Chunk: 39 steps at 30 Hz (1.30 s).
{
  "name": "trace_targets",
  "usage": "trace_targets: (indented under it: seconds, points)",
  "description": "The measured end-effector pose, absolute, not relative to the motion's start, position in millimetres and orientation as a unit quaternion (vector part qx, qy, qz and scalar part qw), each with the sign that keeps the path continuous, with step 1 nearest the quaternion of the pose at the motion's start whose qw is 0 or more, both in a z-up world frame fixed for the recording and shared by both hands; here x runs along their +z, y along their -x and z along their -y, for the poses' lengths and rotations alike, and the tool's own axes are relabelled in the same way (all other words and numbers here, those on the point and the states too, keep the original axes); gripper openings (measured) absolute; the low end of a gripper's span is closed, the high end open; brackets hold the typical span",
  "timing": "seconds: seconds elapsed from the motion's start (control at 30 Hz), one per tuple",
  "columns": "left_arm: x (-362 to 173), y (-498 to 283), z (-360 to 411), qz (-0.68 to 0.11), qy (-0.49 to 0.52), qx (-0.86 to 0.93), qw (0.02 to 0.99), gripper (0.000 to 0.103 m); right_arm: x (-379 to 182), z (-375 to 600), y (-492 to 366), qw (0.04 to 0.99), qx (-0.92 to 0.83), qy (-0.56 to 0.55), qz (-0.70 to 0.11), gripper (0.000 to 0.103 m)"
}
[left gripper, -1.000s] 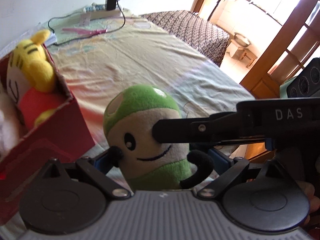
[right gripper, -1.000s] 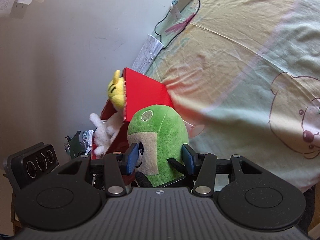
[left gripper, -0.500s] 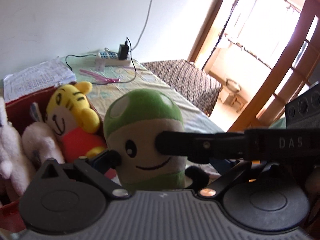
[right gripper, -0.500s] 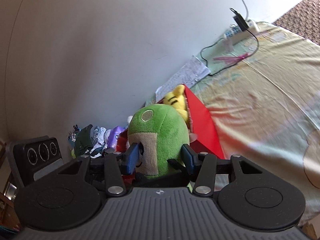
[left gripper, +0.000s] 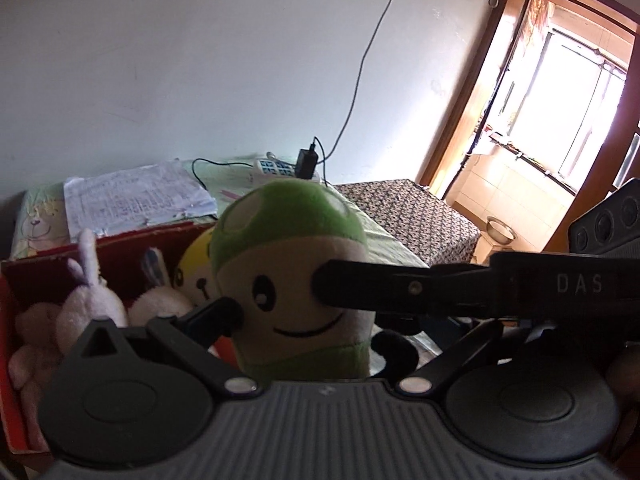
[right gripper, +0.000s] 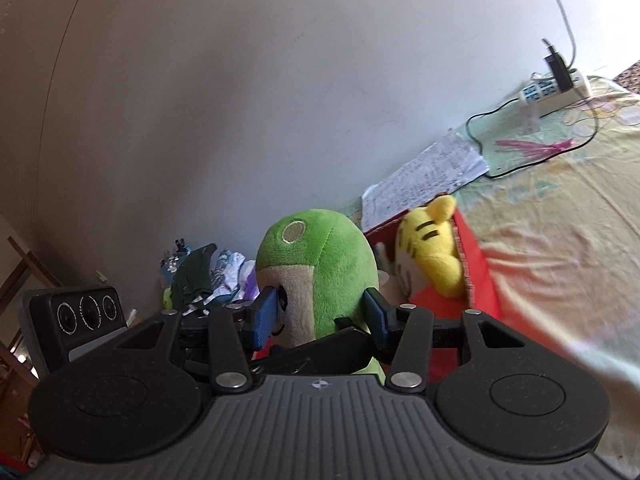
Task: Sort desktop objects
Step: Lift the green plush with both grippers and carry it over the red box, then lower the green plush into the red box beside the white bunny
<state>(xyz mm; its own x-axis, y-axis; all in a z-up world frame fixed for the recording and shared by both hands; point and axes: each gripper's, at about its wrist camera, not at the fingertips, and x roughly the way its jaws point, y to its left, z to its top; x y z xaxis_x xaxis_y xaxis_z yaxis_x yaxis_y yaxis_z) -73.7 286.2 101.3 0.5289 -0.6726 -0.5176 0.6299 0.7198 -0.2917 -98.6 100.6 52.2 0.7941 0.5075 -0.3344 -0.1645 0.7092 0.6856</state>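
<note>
Both grippers, left (left gripper: 308,320) and right (right gripper: 320,316), pinched the plush (right gripper: 320,276) above box (right gripper: 476,264); lower in, release together.

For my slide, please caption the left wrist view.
Both grippers clamp the green mushroom plush toy beside the red box of plush animals.

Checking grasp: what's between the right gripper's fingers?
The green plush fills the gap between the right gripper fingers, pads against its sides, in the right wrist view.
</note>
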Motion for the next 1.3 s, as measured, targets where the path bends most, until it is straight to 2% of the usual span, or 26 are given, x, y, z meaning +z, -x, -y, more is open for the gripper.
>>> trace_targets:
  seconds: [0.27, 0.5, 0.97, 1.3]
  points:
    - [103.1, 52.5, -335.1, -0.292, 0.043, -0.266, 0.918, 0.099, 40.3, -142.9, 38.1, 0.858, 0.288, -0.334, -0.265, 0.05]
    - [84.3, 35.8, -374.5, -0.318, 0.061, -0.176, 0.93, 0.099, 10.1, -186.7, -6.2, 0.815, 0.346, -0.355, -0.302, 0.05]
    - [44.9, 14.3, -378.7, -0.364, 0.057, -0.139, 0.919, 0.101, -18.7, -192.9, -18.3, 0.801, 0.344, -0.355, -0.338, 0.049]
    - [31.1, 6.7, -364.3, -0.364, 0.017, -0.146, 0.92, 0.103, -12.7, -189.0, -10.2, 0.85, 0.305, -0.278, -0.328, 0.046]
